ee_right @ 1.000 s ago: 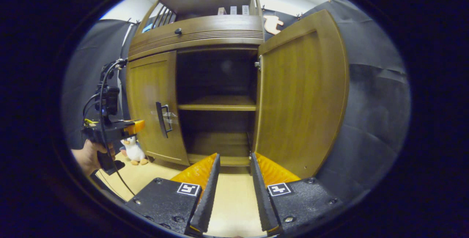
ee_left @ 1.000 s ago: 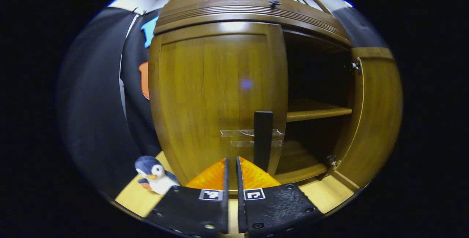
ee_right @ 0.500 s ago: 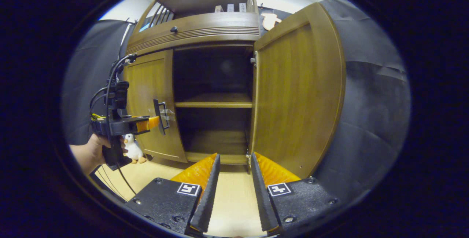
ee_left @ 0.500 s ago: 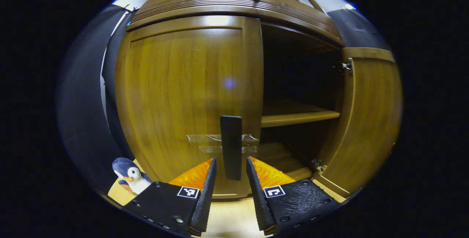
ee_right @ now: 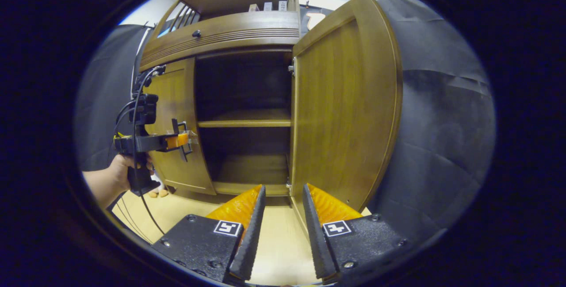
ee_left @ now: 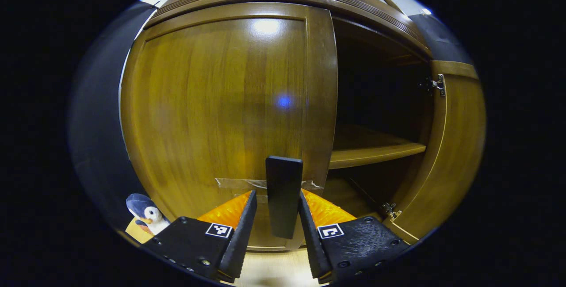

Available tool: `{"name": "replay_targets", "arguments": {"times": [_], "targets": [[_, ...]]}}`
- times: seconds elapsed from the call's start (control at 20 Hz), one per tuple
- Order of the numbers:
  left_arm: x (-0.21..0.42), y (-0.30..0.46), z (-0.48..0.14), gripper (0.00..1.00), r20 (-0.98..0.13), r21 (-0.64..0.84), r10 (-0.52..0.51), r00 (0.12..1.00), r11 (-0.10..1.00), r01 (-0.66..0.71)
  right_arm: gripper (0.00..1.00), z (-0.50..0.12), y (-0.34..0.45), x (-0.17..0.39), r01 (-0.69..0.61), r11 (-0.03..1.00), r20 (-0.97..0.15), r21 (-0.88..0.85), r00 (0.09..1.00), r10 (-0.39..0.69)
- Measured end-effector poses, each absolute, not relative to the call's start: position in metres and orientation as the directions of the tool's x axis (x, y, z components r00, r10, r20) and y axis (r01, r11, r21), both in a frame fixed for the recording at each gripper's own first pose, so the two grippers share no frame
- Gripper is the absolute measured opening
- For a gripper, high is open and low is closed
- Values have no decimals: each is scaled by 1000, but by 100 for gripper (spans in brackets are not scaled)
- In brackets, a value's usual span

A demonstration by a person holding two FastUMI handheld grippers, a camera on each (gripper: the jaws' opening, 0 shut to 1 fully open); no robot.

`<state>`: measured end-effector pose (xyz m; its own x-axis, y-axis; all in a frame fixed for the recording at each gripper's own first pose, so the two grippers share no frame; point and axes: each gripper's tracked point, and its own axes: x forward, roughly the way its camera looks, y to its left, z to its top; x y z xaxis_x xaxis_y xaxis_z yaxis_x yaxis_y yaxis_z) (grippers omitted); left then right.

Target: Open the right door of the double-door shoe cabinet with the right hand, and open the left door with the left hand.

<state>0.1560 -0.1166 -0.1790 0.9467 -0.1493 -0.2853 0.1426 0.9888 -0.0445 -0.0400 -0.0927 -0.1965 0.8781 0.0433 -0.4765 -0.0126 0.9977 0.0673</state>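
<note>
The upright handle of the closed left door stands between the left gripper's 2 spread fingers, not yet pinched; the right gripper, fingers spread, hangs empty.

Left gripper view faces the cabinet close up; right gripper view farther back (same cabinet).

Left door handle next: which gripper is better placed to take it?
Left. The left gripper already straddles the handle of the closed left door. The right gripper hangs open by the opened right door.
</note>
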Motion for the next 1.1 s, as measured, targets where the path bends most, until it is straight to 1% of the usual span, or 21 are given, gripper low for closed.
{"name": "replay_targets", "arguments": {"times": [0.1,0.15,0.2,0.25,0.3,0.35,0.4,0.45,0.5,0.55,0.65,0.7,0.75,0.8,0.85,1.0,1.1], "targets": [[161,-120,-181,27,-286,-52,-173,943,985,165,54,-198,-93,-40,-10,998,-479,67,877,41],[162,-120,-182,36,-282,-49,-173,944,985,166,56,-199,-93,-40,-9,997,-480,70,876,41],[162,-120,-182,29,-283,-41,-178,943,984,173,56,-199,-91,-40,-11,997,-482,74,875,45],[166,-121,-184,39,-281,-42,-181,942,983,176,54,-199,-92,-40,-10,997,-484,71,874,43],[162,-120,-181,24,-282,-38,-184,942,983,181,54,-200,-91,-40,-13,997,-485,71,874,46],[160,-119,-182,24,-283,-37,-178,943,984,175,56,-200,-90,-39,-14,997,-485,70,873,46],[162,-120,-183,20,-286,-34,-170,943,985,167,56,-200,-90,-39,-17,997,-485,70,873,49],[163,-117,-182,20,-279,-23,-143,950,990,142,54,-200,-89,-39,-19,997,-486,72,872,51],[162,-117,-180,14,-277,-33,-135,951,991,131,56,-200,-86,-39,-21,997,-485,74,873,54],[158,-117,-180,14,-278,-48,-126,952,992,118,54,-200,-84,-38,-26,997,-484,76,873,59],[154,-115,-179,14,-274,-59,-110,955,994,97,54,-200,-80,-36,-36,996,-484,76,873,69],[151,-115,-179,23,-272,-58,-104,957,994,91,54,-200,-79,-36,-40,996,-483,74,873,71],[148,-114,-179,14,-272,-50,-101,957,995,91,54,-200,-78,-35,-46,996,-481,74,874,76],[145,-112,-179,14,-271,-52,-98,958,995,87,56,-200,-76,-34,-50,996,-480,77,873,81],[141,-110,-179,14,-272,-53,-89,958,996,78,54,-200,-75,-33,-57,995,-479,81,873,89],[133,-99,-178,14,-271,-49,-26,962,999,13,54,-197,-68,-30,-80,993,-470,83,876,110],[132,-99,-180,8,-275,-33,-9,961,999,0,54,-196,-65,-30,-99,991,-466,89,875,129]]}}
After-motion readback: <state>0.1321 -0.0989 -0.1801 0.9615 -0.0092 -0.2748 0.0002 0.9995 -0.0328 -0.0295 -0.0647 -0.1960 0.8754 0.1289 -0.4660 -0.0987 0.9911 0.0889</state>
